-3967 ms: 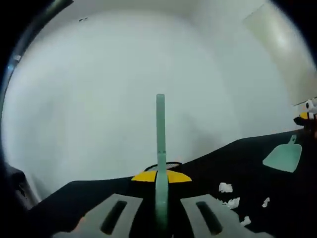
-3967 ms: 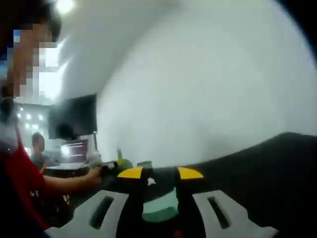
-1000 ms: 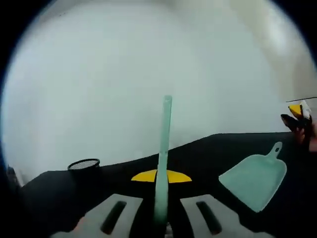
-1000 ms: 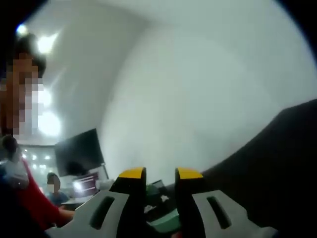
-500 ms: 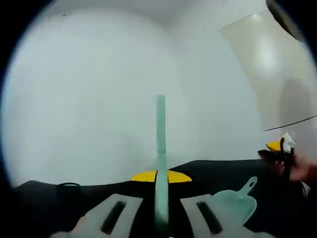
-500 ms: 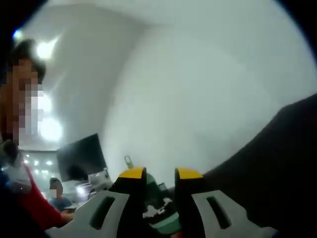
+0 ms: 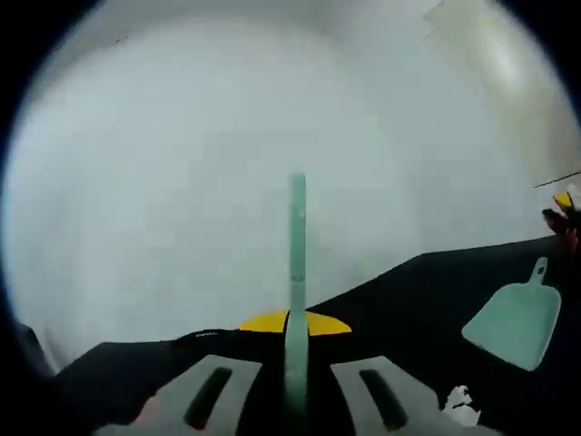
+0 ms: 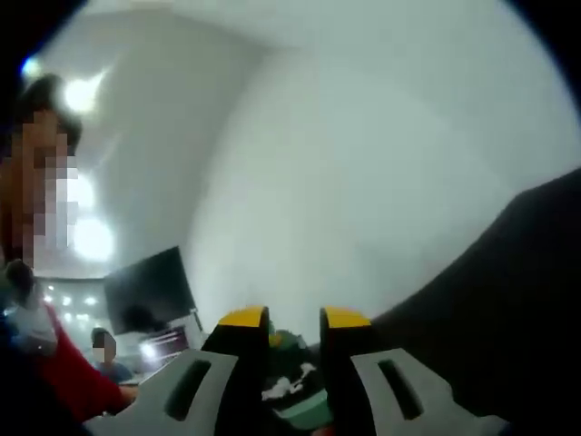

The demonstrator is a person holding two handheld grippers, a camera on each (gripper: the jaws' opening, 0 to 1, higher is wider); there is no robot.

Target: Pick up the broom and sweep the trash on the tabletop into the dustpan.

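- Left gripper view: your left gripper [image 7: 292,381] was closed on the broom [image 7: 296,272], and its pale green handle stood straight up between the two jaws, in front of the white wall [image 7: 200,173].
- The dustpan [image 7: 514,320] lay flat on the black tabletop [image 7: 399,309], at the right of this view, with its handle pointing away from you.
- One white piece of trash [image 7: 461,403] lay on the tabletop, near the dustpan but apart from it.
- Your right gripper [image 7: 566,211] showed at the far right edge.
- Right gripper view: the jaws of your right gripper [image 8: 292,372] stood close together with something green and white between them; I cannot tell if they gripped it.
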